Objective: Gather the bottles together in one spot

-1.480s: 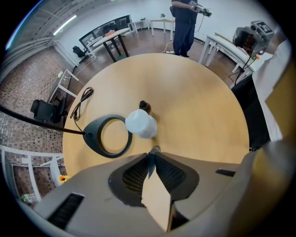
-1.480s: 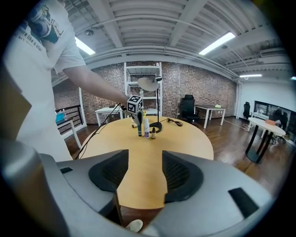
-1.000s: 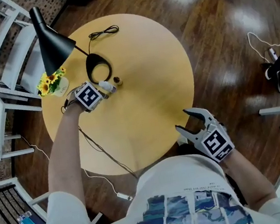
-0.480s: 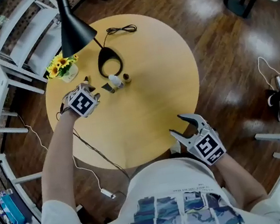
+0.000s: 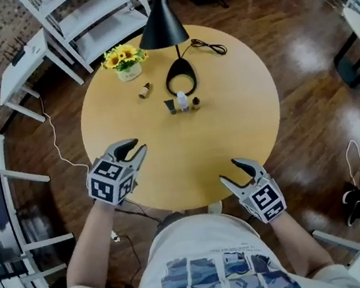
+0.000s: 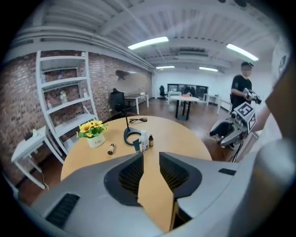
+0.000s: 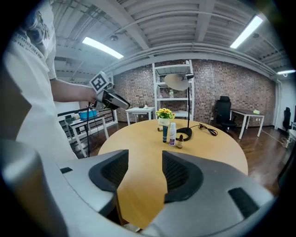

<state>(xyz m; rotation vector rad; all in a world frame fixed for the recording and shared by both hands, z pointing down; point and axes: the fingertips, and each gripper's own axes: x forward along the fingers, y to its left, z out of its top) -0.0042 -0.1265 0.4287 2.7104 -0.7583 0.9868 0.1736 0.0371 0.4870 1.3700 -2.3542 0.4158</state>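
Observation:
Three bottles stand together by the lamp base: a teal tube (image 5: pixel 170 106), a white bottle (image 5: pixel 182 101) and a small brown bottle (image 5: pixel 195 102). The left gripper view shows them as the teal tube (image 6: pixel 135 145), white bottle (image 6: pixel 144 140) and brown bottle (image 6: pixel 151 140). Another small brown bottle (image 5: pixel 144 90) lies on its side near the flowers, apart from the group. My left gripper (image 5: pixel 134 150) hovers open over the table's near left edge, nothing between its jaws. My right gripper (image 5: pixel 232 171) is open and empty at the near right edge.
A black desk lamp (image 5: pixel 163 30) with a ring base (image 5: pixel 181 78) and a cord stands at the far side of the round wooden table (image 5: pixel 243 120). A pot of yellow flowers (image 5: pixel 125 62) sits at the far left. White shelving (image 5: pixel 90 16) stands beyond the table.
My left gripper has pulled back from the bottles by the lamp to the near left edge, rising and rolling. The white bottle stays standing in the group. The right gripper barely shifted.

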